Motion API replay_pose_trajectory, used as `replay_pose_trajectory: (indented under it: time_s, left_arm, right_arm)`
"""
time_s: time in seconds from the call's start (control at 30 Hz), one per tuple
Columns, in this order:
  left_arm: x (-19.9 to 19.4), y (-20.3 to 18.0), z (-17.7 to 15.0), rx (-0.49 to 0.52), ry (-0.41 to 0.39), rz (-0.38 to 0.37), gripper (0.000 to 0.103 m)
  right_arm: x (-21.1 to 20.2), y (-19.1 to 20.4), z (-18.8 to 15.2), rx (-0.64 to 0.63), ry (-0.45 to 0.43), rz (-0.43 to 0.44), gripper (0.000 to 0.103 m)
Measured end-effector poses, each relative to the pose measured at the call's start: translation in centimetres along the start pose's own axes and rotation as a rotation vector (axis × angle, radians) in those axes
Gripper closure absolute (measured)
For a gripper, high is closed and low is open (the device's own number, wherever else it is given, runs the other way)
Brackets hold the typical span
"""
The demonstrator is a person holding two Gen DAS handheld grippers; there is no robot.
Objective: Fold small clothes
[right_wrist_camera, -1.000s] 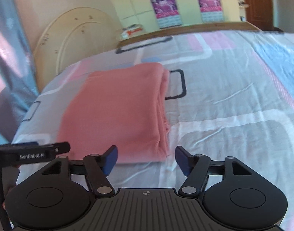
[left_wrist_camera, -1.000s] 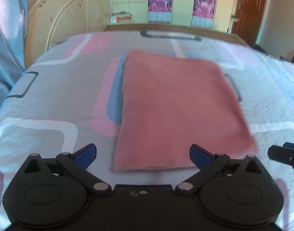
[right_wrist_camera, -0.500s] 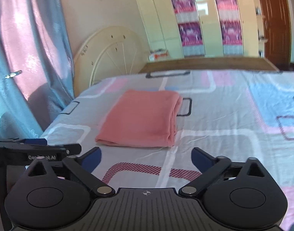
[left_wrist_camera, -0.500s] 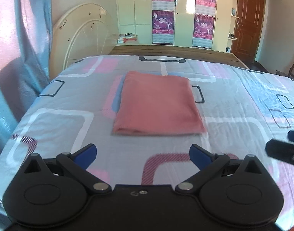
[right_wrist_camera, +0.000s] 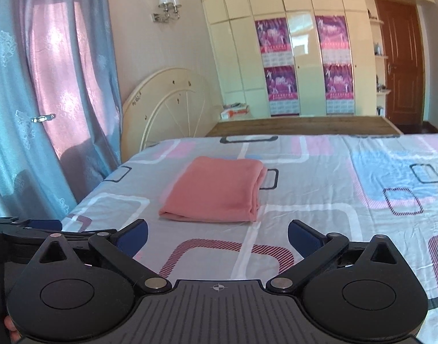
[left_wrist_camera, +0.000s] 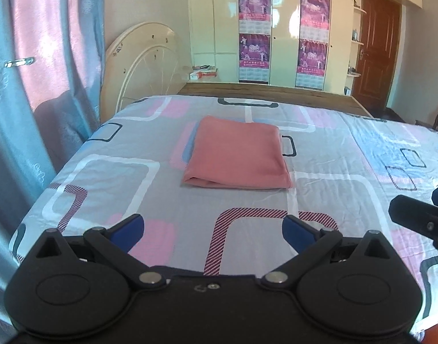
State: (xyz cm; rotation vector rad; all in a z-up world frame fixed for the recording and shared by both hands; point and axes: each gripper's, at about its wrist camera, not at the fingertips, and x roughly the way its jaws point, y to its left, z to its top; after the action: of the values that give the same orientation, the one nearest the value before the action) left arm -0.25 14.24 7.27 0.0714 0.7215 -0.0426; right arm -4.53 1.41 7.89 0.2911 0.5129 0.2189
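**Folded cloth on the bed, both tongs clear of it**

I see a bedroom: a bed [left_wrist_camera: 132,189] under a grey sheet printed with pink, white and blue rounded rectangles, cream wardrobe doors [right_wrist_camera: 305,66] behind, a blue curtain [left_wrist_camera: 15,143] on the left.

My left gripper [left_wrist_camera: 213,229] stands with its jaws wide and nothing between the blue pads. My right gripper [right_wrist_camera: 217,233] is the same, spread wide and empty, its jaws having just been opening. In the left view the right tool's black tip pokes in at the right edge.

The risks, as I judge them: the stacked layers are loose, so a careless re-approach that catches only the top layer at the near edge would peel the fold open; a pad dragging across the sheet could bunch the bedding and shift the stack. I cannot tell from here whether the far edges are square, so the fold may need checking.

The pink cloth [left_wrist_camera: 236,154] lies flat as a neat folded rectangle on the bed, well apart from both grippers, ahead of each and slightly left of centre in the right view.
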Motion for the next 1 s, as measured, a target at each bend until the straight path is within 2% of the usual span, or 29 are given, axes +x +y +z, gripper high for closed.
replay_pose_trajectory:
  time_s: [0.37,1.0]
  left_arm:
    - [-3.3,0.4,-0.6,-0.020,-0.048,0.018,0.001]
    - [-3.7,0.3,-0.8,-0.018,-0.055,0.015,0.001]
  right_arm:
    - [-2.7,0.8,-0.5,-0.008,-0.050,-0.006,0.001]
    - [-3.7,0.6,-0.4,-0.011,-0.060,-0.006,0.000]
